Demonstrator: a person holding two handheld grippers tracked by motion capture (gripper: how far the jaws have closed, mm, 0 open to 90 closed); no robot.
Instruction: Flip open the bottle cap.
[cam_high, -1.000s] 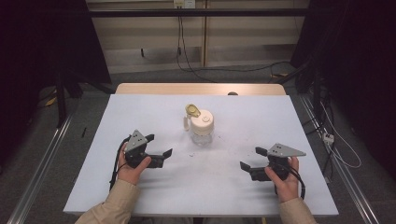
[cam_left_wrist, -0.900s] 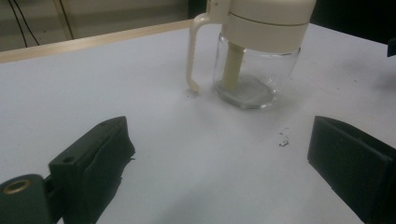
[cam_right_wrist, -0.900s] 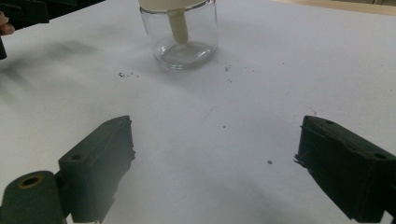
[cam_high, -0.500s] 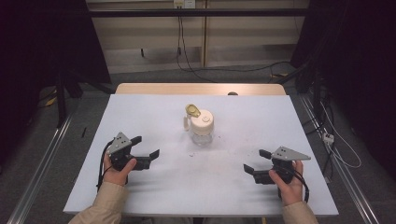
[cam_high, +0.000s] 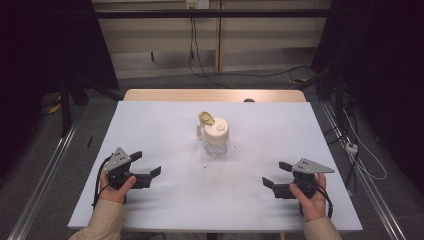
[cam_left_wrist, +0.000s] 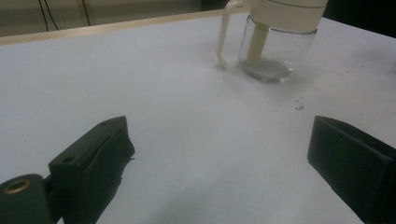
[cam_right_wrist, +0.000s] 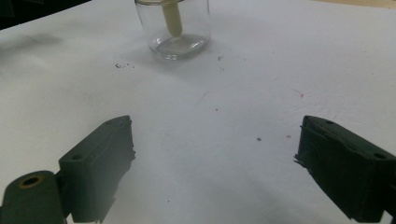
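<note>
Starting with the white desk (cam_high: 165, 125), we have it almost bare, and the glass jar (cam_high: 216, 141) stands upright at its middle, cream lid (cam_high: 216, 131) on, flip cap (cam_high: 206, 118) tipped up, a handle on its left side. Our left tongs (cam_high: 148, 166) sit low at the near left, jaws spread wide and holding nothing; our right tongs (cam_high: 278, 174) mirror them at the near right, equally wide and empty, both well apart from the jar. Best approach, we reckon: one side steadies the glass body low down, the other takes the lid squarely. Tiny dark specks (cam_right_wrist: 122, 66) dot the desk near the jar's base.
</note>
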